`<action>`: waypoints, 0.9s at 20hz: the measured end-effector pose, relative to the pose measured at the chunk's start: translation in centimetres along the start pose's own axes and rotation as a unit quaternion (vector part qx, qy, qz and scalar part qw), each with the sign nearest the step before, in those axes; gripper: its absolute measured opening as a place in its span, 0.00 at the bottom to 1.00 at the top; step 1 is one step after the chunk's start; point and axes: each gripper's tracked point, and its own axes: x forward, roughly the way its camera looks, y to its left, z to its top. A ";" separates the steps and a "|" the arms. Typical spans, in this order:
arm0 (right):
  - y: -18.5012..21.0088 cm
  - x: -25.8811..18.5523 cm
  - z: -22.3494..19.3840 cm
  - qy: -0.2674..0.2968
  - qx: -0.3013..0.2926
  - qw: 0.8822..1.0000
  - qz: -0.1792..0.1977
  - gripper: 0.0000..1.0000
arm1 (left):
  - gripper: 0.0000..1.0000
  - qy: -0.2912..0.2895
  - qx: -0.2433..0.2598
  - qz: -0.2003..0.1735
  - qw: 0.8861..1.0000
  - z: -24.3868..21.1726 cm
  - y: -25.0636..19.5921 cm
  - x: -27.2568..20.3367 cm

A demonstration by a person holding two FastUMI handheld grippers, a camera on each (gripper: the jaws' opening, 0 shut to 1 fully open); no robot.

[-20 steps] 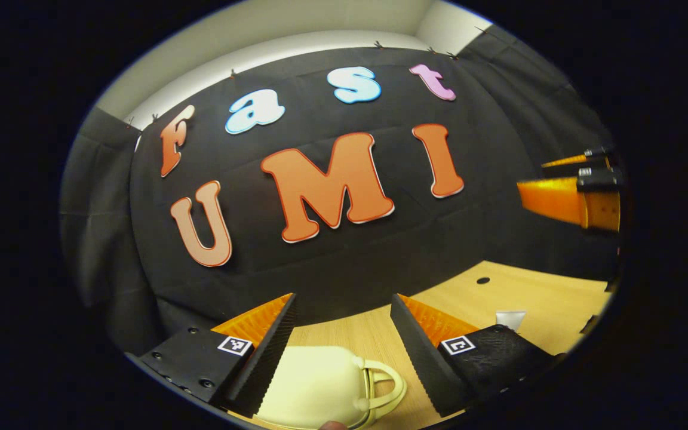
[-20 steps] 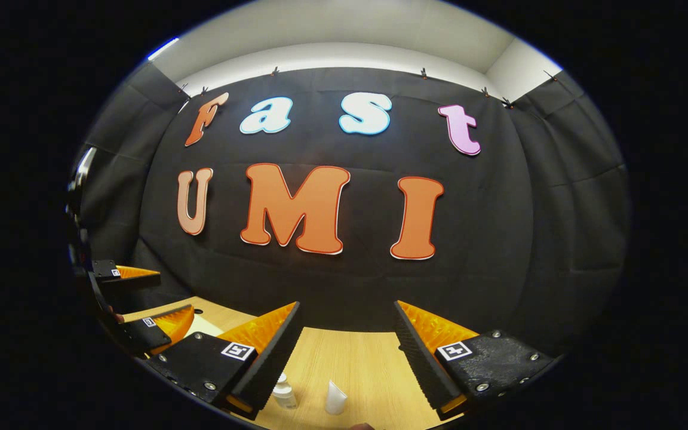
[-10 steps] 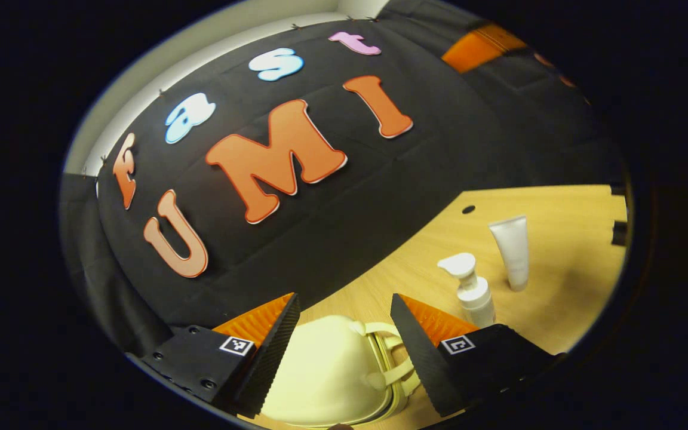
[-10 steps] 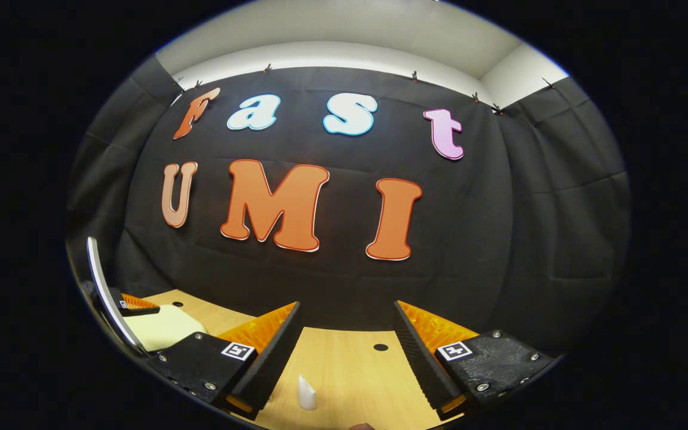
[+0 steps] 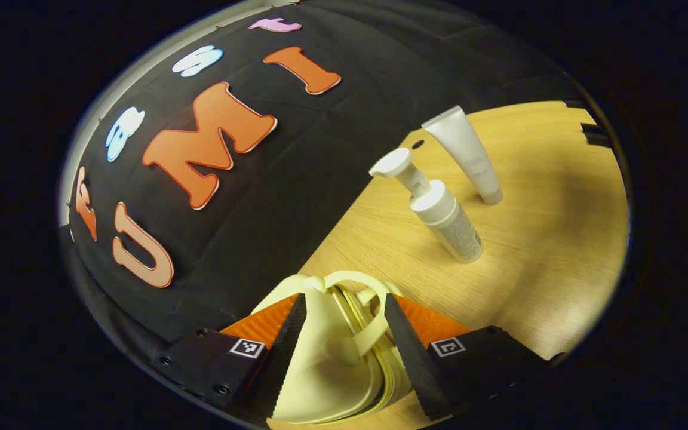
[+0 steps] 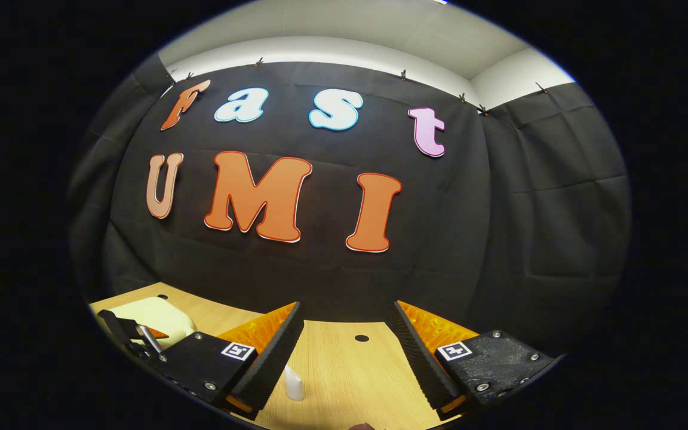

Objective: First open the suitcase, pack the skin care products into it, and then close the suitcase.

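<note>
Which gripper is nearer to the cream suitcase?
Left. The left gripper has its fingers on either side of the suitcase; the right gripper hovers apart, over bare table.

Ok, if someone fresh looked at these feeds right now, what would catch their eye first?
Probably the pale yellow suitcase at the bottom of the left gripper view, closed, with the left gripper straddling its handle end. Next, the white pump bottle and white tube standing on the wooden table beyond it. In the right gripper view, the right gripper hangs open above the table.
</note>
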 end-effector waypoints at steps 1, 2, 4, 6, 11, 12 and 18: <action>0.1 -0.3 0.0 0.002 -0.001 1.000 -0.003 0.95 | 0.86 0.001 0.016 -0.005 1.000 -0.2 -0.1 0.0; 0.4 -0.6 -0.1 0.003 -0.002 1.000 -0.007 0.95 | 0.86 0.004 0.032 -0.012 0.999 -0.7 -0.7 0.1; 0.8 -1.1 -0.1 0.007 -0.003 1.000 -0.016 0.96 | 0.84 0.010 0.066 -0.021 0.998 -1.3 -1.2 0.8; 1.4 -1.6 -0.3 0.013 -0.004 1.000 -0.024 0.95 | 0.77 0.011 0.081 -0.021 0.996 -1.8 -1.5 1.7; 3.3 -2.4 -1.5 0.035 -0.007 0.999 -0.029 0.95 | 0.61 0.014 0.120 -0.024 0.992 -2.1 -2.0 2.9; 3.9 -2.3 -1.8 0.040 -0.008 0.999 -0.023 0.95 | 0.52 0.013 0.126 -0.022 0.992 -2.4 -2.2 3.9; 5.7 -0.1 -2.6 0.043 -0.003 0.999 0.021 0.96 | 0.19 0.017 0.078 -0.010 0.997 -1.7 -1.2 2.8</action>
